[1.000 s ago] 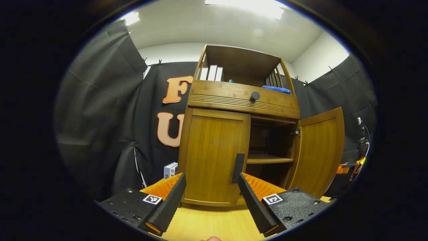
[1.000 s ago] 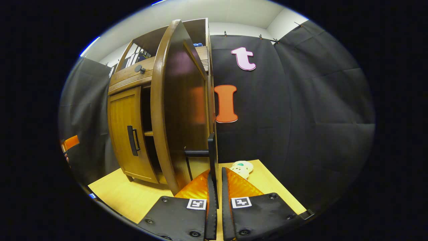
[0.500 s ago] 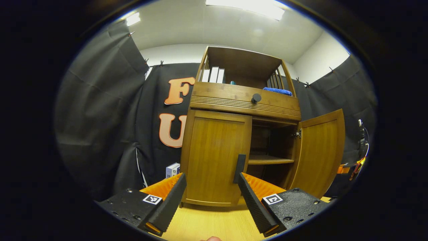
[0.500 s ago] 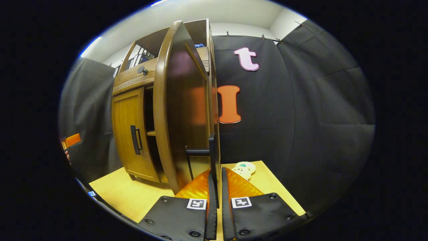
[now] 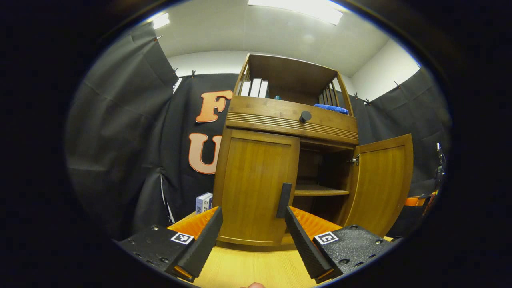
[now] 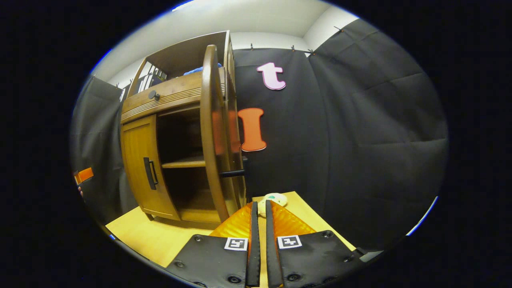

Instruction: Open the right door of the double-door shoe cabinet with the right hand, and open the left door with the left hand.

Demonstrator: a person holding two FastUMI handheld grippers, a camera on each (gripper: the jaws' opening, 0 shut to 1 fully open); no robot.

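left gripper view: open tongs [image 5: 250, 224] face upright left door handle [image 5: 284, 200]; right tongs [image 6: 259, 224] closed, empty.

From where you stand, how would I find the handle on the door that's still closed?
Find the wooden shoe cabinet against the black cloth. Its left door is closed, its right door swung open. The handle is the dark upright bar at the closed door's inner edge, unlike the round knob above.
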